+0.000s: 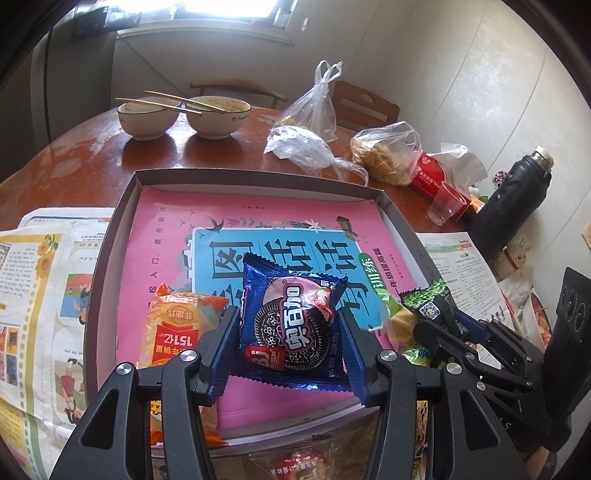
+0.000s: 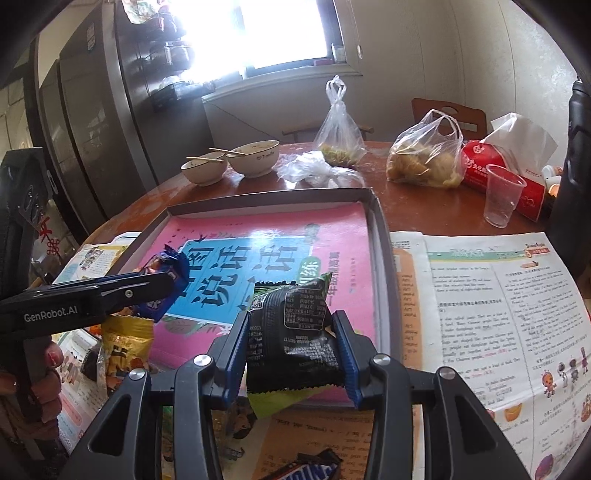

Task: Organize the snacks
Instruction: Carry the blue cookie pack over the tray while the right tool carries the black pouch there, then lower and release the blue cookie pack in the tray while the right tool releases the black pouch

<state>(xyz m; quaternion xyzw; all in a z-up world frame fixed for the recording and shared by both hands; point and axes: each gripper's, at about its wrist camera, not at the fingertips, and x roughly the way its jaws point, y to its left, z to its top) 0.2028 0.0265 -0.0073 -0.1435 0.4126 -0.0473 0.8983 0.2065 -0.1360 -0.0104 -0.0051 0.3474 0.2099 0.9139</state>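
Wood tabletop (image 1: 92, 147), reddish and worn pale in patches, round at its far edge, carries everything here. Printed newspaper sheets (image 2: 498, 295) cover its near part on both sides. A bright window (image 2: 280, 33) sits in the far wall, with a chair back (image 2: 448, 112) below it to the right and a dark refrigerator (image 2: 92, 122) at the left.

A shallow grey box lid (image 1: 125, 206) lies open in the middle of the table, lined with a pink booklet (image 1: 258, 210) that fills its floor. An orange snack packet (image 1: 177, 325) rests at the lid's near left, partly over the rim.

The left gripper (image 1: 286, 325) has its fingers pressed against both sides of a blue cookie packet (image 1: 291, 325), holding it above the near part of the booklet. The right gripper (image 2: 291, 339) pinches a dark green-edged snack packet (image 2: 291, 332) the same way, over the lid's near right corner. A chocolate bar (image 2: 310, 469) lies on the paper at the near edge.

At the far left stand two white bowls (image 1: 184, 118) touching side by side, with chopsticks (image 1: 162, 101) laid across them. Right of them, three clear plastic bags (image 2: 424, 155) hold food, one knotted upright. Farther right sit a red tissue pack (image 2: 495, 166) with a tissue pulled up, a clear plastic cup (image 2: 502, 199) just beside it, and a black flask (image 1: 513, 199).
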